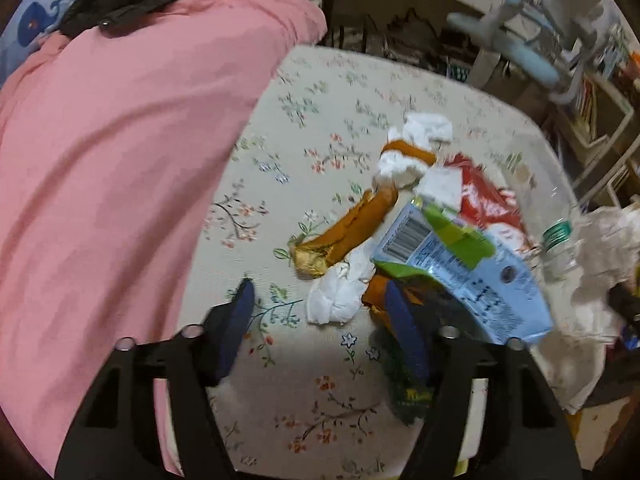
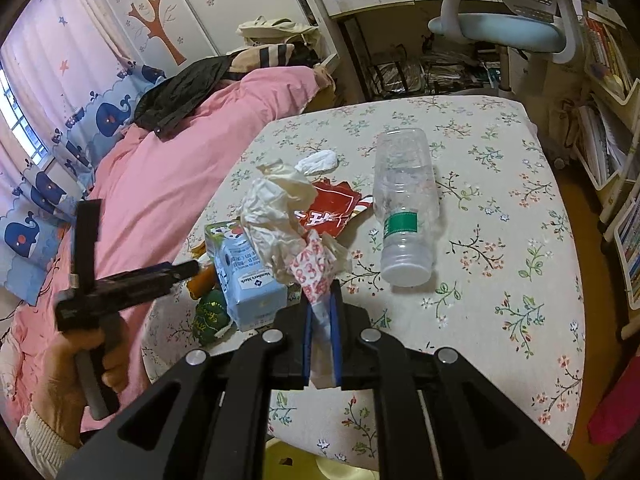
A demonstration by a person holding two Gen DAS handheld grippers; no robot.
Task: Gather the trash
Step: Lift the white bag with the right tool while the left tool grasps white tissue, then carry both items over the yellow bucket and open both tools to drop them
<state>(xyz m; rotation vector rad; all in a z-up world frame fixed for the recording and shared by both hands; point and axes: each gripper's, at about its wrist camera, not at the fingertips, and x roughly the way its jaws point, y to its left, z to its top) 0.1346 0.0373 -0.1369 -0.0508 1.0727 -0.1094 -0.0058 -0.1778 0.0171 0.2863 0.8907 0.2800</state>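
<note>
Trash lies on a floral bed (image 2: 500,216): a light blue carton (image 1: 460,272) (image 2: 248,284), an orange wrapper (image 1: 352,224), white tissues (image 1: 340,292), a red wrapper (image 1: 488,196) (image 2: 332,208), a green packet (image 1: 408,384) (image 2: 210,316) and a clear plastic bottle (image 2: 404,204) (image 1: 560,240). My left gripper (image 1: 320,308) is open, low over the bed beside the tissue, empty. My right gripper (image 2: 322,296) is shut on a crumpled plastic bag (image 2: 280,216) with red print, held above the pile.
A pink quilt (image 1: 120,168) (image 2: 168,168) covers the bed's left side, with a black garment (image 2: 180,92) on it. A desk chair (image 2: 500,24) and bookshelves (image 2: 608,128) stand beyond the bed. The person's hand holds the left gripper's handle (image 2: 92,344).
</note>
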